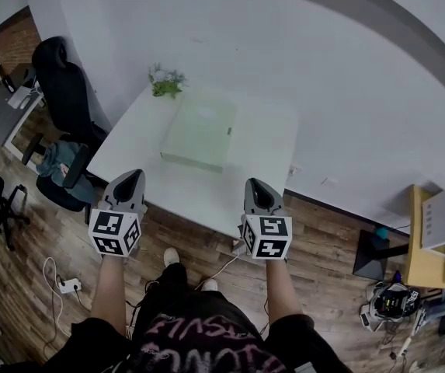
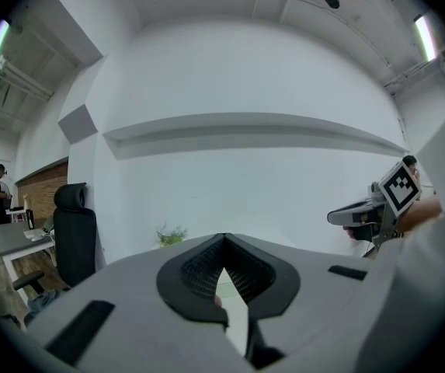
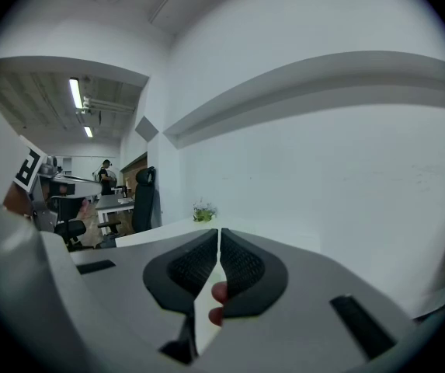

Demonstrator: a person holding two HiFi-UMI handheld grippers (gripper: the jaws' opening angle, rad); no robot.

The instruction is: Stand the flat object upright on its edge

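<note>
A pale green flat slab (image 1: 200, 129) lies flat on the white table (image 1: 265, 179), toward its far side. My left gripper (image 1: 131, 176) is held over the table's near left edge, shut with nothing between its jaws. My right gripper (image 1: 256, 183) hovers over the near right edge, also shut and empty. Both are well short of the slab. In the left gripper view the jaw tips (image 2: 223, 238) meet, and the right gripper (image 2: 354, 215) shows at the right. In the right gripper view the tips (image 3: 218, 231) touch too.
A small green plant (image 1: 165, 82) stands at the table's far left corner, close to the white wall. A black office chair (image 1: 65, 92) stands left of the table. Cables and a power strip (image 1: 68, 286) lie on the wooden floor. A yellow stand (image 1: 422, 243) is at right.
</note>
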